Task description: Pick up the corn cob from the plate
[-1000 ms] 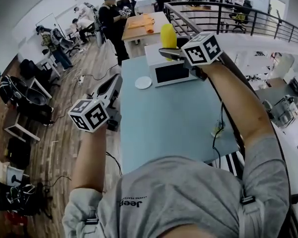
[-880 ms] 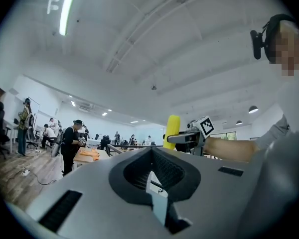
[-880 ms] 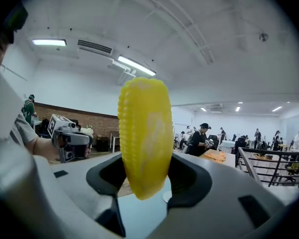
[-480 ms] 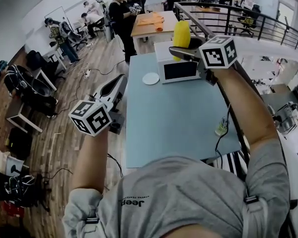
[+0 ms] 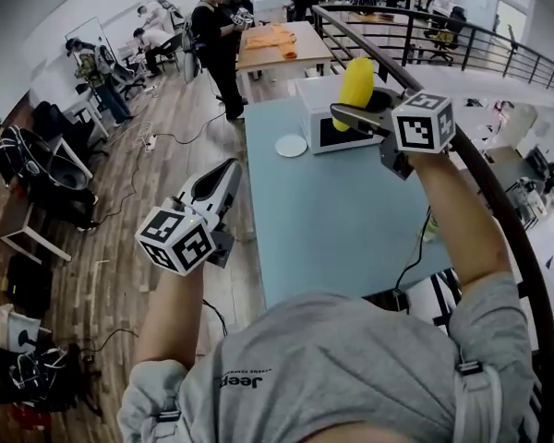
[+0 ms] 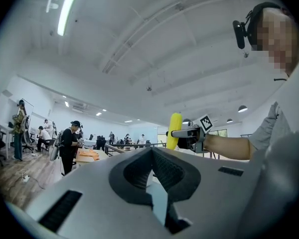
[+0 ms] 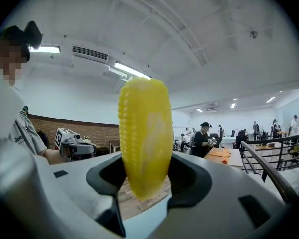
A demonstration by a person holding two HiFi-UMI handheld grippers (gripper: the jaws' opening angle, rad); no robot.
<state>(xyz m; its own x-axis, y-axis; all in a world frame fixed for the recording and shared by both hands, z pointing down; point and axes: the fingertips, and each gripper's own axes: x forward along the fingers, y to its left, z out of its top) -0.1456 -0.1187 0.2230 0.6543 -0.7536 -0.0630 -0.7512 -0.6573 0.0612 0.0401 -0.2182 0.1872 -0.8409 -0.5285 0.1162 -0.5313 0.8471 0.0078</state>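
A yellow corn cob point(image 5: 355, 81) stands upright in my right gripper point(image 5: 353, 109), which is shut on its lower part, up in the air over the far end of the light blue table point(image 5: 351, 220). In the right gripper view the corn cob point(image 7: 143, 133) fills the gap of the right gripper point(image 7: 144, 178). A small white plate point(image 5: 291, 145) lies bare on the table, to the cob's left. My left gripper point(image 5: 227, 168) hangs off the table's left edge over the wooden floor, tips together, holding nothing. From the left gripper point(image 6: 152, 152) the corn cob point(image 6: 174, 129) shows ahead.
A white box with a dark front point(image 5: 337, 118) stands at the table's far end beside the plate. A black railing point(image 5: 499, 183) runs along the right side. A person point(image 5: 217, 35) stands beyond the table near a wooden table with orange cloth point(image 5: 272, 40). Cables and bags lie at left.
Both grippers have shifted to the right in the head view, the right one carrying the upright corn cob along. The grip on the cob looks the same.
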